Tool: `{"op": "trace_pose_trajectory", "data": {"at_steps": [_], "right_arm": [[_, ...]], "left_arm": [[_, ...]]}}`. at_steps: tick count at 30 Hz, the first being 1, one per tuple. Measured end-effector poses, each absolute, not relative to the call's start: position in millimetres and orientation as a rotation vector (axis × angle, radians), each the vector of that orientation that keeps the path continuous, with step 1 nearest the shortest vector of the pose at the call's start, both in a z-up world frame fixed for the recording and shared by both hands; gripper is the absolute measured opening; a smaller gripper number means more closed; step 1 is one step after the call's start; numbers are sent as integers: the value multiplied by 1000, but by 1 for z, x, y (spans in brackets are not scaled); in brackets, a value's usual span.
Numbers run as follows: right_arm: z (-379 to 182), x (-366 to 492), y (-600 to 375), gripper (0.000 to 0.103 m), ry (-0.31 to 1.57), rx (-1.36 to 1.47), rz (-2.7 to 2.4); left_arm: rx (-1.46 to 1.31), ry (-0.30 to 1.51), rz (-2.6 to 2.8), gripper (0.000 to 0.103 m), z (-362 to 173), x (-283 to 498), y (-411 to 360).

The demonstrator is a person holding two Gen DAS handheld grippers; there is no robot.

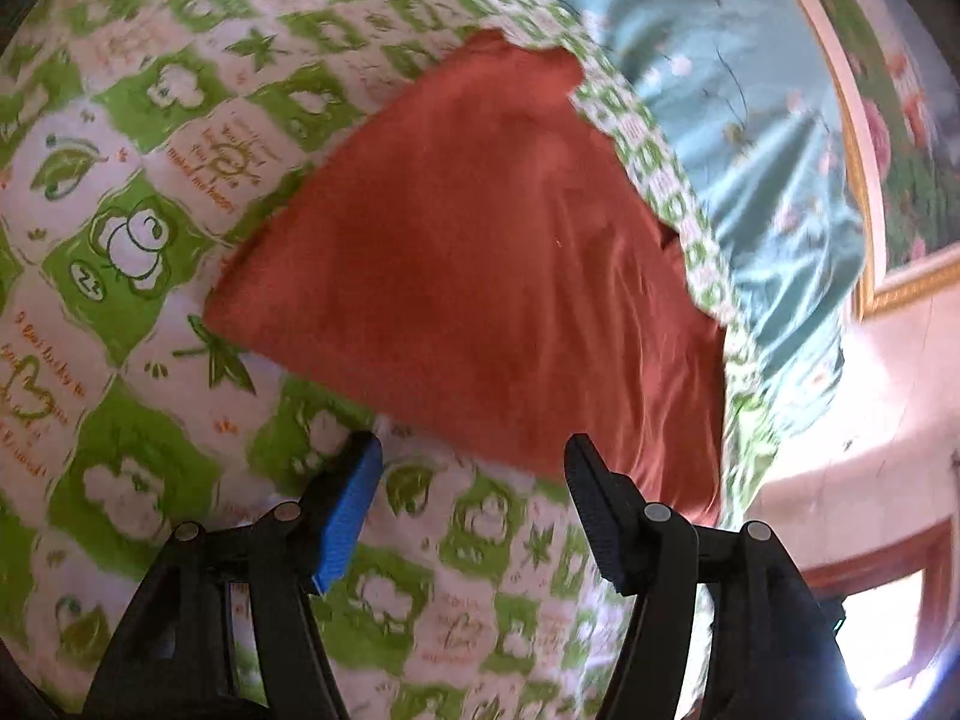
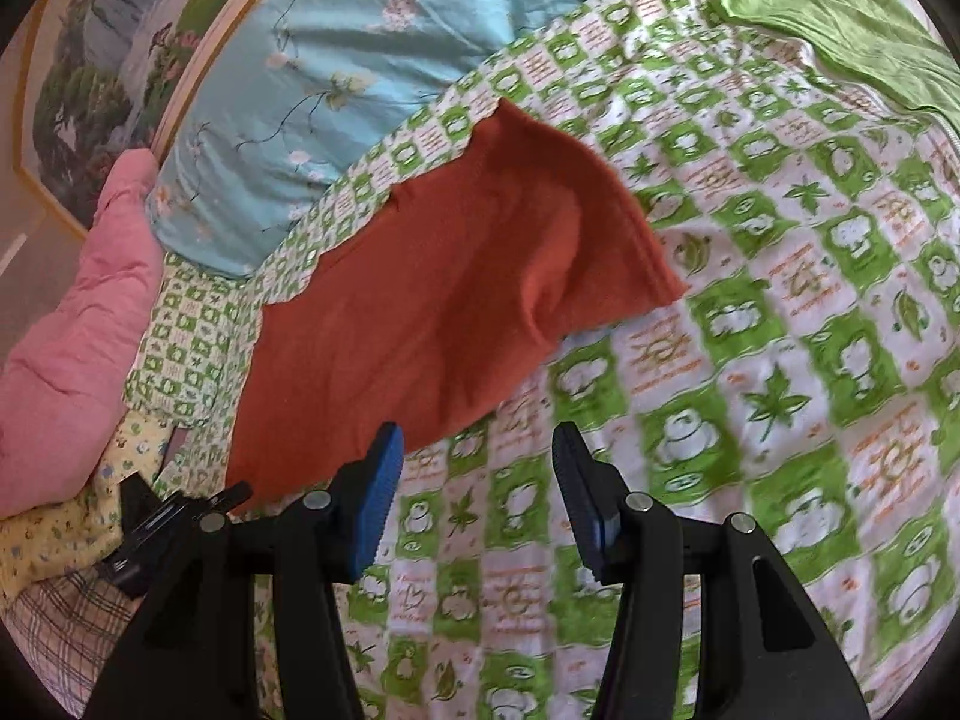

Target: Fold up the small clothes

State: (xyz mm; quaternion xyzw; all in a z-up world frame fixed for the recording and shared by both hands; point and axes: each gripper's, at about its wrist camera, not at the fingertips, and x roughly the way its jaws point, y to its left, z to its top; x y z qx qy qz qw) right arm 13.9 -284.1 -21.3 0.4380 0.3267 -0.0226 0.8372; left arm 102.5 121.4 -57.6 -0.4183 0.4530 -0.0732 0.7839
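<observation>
Rust-red knit cloth (image 1: 480,252) lies spread on a bed cover (image 1: 150,240) printed in green and white checks with frogs, leaves and orange lettering. In the right wrist view the red cloth (image 2: 432,300) has soft rumpled folds and a hemmed edge on its right side, ending in a pointed corner that lies on the cover (image 2: 780,330). Its far left edge runs along the border of the cover, beside a smooth turquoise sheet (image 2: 360,60) with a pale flower print. Left of that sits a puffy pink quilted bundle (image 2: 78,330), with a yellow flowered fabric (image 2: 60,534) and a plaid fabric (image 2: 72,618) nearer. A plain green cloth (image 2: 840,18) lies at the far right. A framed landscape picture (image 2: 90,60) stands beyond the bed.

The left gripper (image 1: 474,456) is spread wide and holds nothing, just above the near edge of the red cloth. The right gripper (image 2: 477,450) is likewise spread and empty, its left blue pad (image 2: 378,504) at the cloth's near edge, with bare cover between the fingers.
</observation>
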Motion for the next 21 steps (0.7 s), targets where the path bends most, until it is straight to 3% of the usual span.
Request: {"op": "trace_pose_trajectory", "data": {"at_steps": [6,14,16,21], "right_arm": [[-18,20,-277,53,688,928,-13],[-22,25,-286,53,679,947,-4],[-23,25,-291,53,671,954,-6],[-19,34,-311,53,644,943,0]], "left_arm": [[-908,914,-99,61,-57,121,132],[-774,864,-14,17,-42,147,128],[-690,841,-18,11,-29,149,118],[-486,774,-93,9,12,156,70]]}}
